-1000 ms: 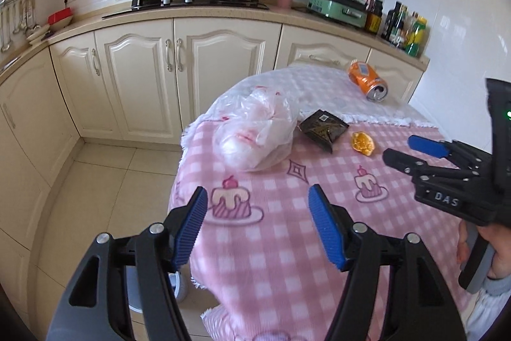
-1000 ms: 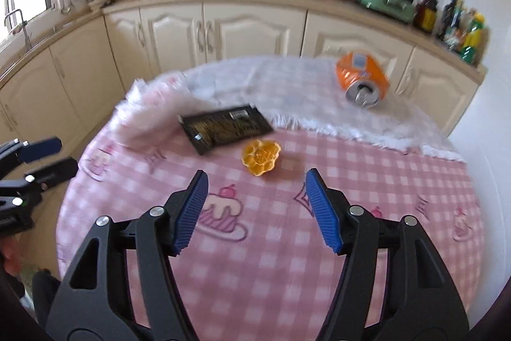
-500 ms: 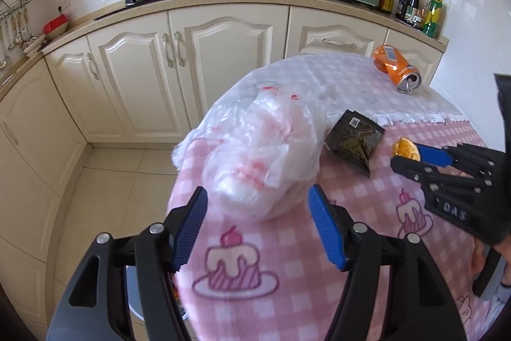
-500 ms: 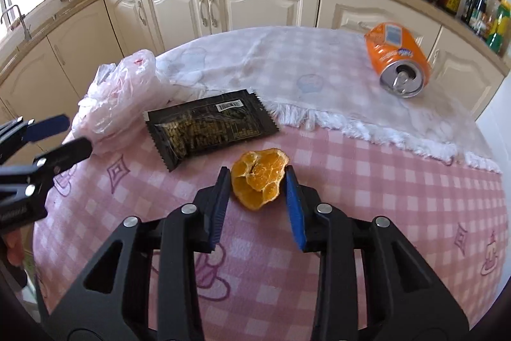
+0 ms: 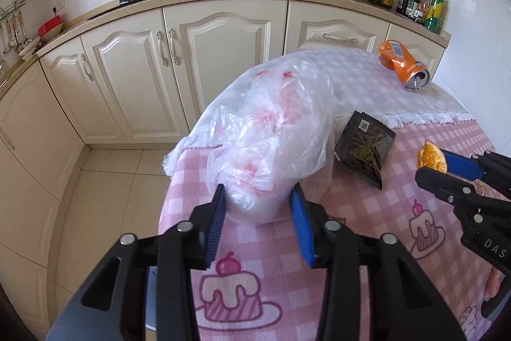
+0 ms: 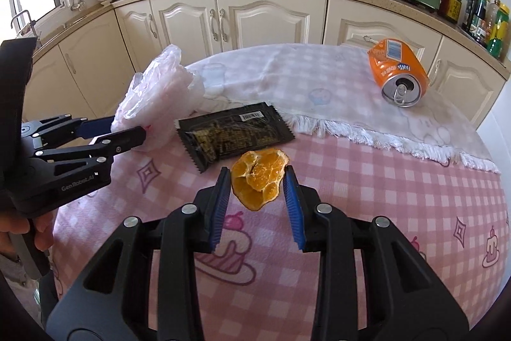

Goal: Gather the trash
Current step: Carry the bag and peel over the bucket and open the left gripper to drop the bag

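Note:
My left gripper [image 5: 258, 203] is shut on the near end of a clear plastic bag [image 5: 271, 130] with red print at the table's left edge; the bag also shows in the right wrist view [image 6: 156, 98]. My right gripper [image 6: 257, 184] is shut on an orange peel [image 6: 258, 181] and holds it just above the tablecloth; the peel also shows in the left wrist view [image 5: 429, 156]. A black snack wrapper [image 6: 234, 133] lies flat between bag and peel. A dented orange soda can [image 6: 397, 72] lies on its side at the far right.
The round table has a pink checked cloth [image 6: 383, 197] with a white fringed cloth [image 6: 319, 85] on its far half. Cream kitchen cabinets [image 5: 191, 59] and a counter with stove, pots and bottles stand behind. Tiled floor [image 5: 105, 181] lies to the left.
My left gripper moved forward and closed on the plastic bag. My right gripper closed on the orange peel and lifted it slightly.

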